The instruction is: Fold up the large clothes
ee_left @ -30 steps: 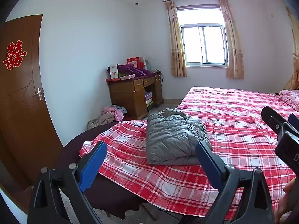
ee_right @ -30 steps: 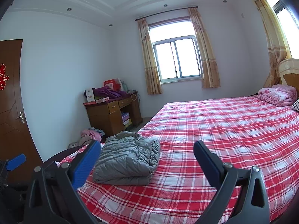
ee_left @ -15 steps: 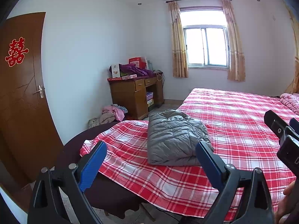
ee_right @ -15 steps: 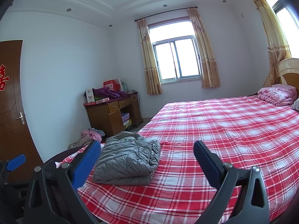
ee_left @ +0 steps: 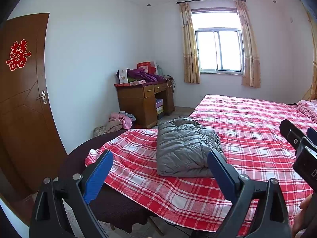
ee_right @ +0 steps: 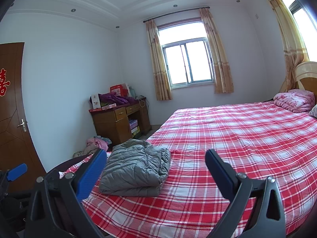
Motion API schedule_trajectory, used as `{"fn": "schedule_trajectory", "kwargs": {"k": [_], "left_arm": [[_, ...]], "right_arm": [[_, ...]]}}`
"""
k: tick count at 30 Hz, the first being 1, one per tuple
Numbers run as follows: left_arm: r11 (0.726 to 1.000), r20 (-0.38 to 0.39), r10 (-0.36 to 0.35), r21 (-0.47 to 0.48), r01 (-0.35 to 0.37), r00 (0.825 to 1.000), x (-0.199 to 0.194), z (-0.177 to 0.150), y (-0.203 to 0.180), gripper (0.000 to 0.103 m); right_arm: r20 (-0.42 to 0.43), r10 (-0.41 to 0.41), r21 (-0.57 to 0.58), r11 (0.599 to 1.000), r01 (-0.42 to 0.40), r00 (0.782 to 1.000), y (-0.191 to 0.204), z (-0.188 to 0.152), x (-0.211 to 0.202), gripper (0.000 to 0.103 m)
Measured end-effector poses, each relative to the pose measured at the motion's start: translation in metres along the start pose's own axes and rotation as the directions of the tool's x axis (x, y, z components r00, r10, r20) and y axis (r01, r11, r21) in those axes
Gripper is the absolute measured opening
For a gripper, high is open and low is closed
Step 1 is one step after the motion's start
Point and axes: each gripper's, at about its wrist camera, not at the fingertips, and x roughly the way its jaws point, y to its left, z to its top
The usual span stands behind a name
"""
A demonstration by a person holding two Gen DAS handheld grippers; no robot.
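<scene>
Grey padded jacket (ee_left: 186,148) is lying folded into a compact bundle near the foot corner of the plaid bed (ee_right: 247,138). Left gripper (ee_left: 159,175) and right gripper (ee_right: 156,175) are hovering apart from it, jaws spread wide, gripping nothing. Folding is looking essentially finished; at most some tidying is remaining.

Each claw (ee_left: 160,173): black frame, silver screws, ribbed blue pads (ee_left: 98,176).

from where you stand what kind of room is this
Most likely a home bedroom: a large bed under a red plaid sheet, a wooden desk piled with boxes, and a curtained window.
</scene>
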Motion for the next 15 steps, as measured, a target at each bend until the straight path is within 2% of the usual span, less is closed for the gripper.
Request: {"fn": "schedule_trajectory", "kwargs": {"k": [15], "left_arm": [[1.0, 0.011, 0.03, 0.005, -0.03, 0.999, 0.005, -0.0016, -0.0016, 0.096]], "right_arm": [[0.001, -0.014, 0.004, 1.0, 0.014, 1.0, 0.0041, -0.0012, -0.0017, 0.101]]}}
